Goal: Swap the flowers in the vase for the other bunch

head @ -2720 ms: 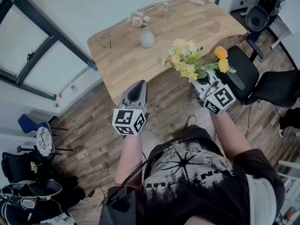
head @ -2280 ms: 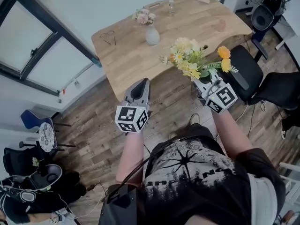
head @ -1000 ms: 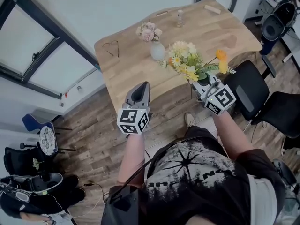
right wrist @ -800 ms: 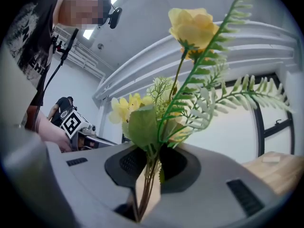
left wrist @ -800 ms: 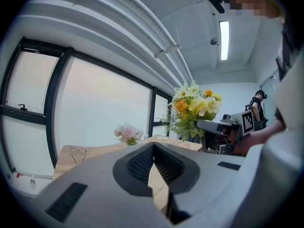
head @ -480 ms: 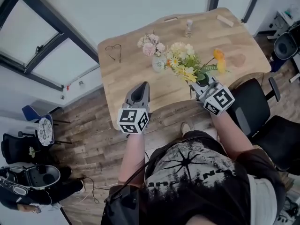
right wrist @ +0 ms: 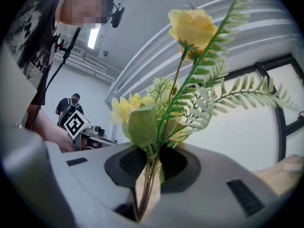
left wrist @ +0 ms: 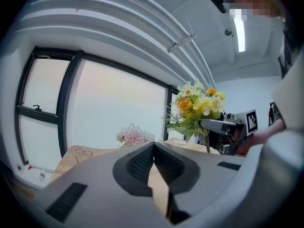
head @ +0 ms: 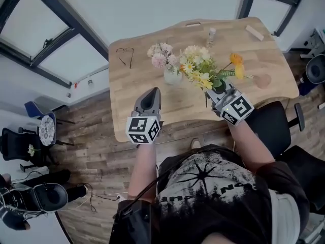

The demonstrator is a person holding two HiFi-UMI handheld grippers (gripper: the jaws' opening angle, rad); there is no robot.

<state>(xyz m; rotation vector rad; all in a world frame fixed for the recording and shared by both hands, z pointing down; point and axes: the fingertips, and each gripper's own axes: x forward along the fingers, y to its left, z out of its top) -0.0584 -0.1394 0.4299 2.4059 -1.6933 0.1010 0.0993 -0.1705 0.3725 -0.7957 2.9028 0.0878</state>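
A white vase (head: 172, 75) with pink flowers (head: 159, 54) stands on the wooden table (head: 132, 93); the pink flowers (left wrist: 133, 136) also show in the left gripper view. My right gripper (head: 217, 89) is shut on the stems of a yellow bunch (head: 203, 71), held over the table just right of the vase. In the right gripper view the stems (right wrist: 150, 179) run up between the jaws to the yellow bunch (right wrist: 190, 30). My left gripper (head: 149, 95) is shut with nothing in it, over the table's near edge in front of the vase.
A small bottle (head: 212, 36), a wooden block (head: 254, 32), a pinkish coaster (head: 262, 80) and a pair of glasses (head: 124, 54) lie on the table. A black office chair (head: 271, 123) stands at the right. Windows run along the far wall.
The person has walked up to the table; both grippers now reach over its near edge. The yellow bunch has come close beside the vase. Neither gripper's jaws changed.
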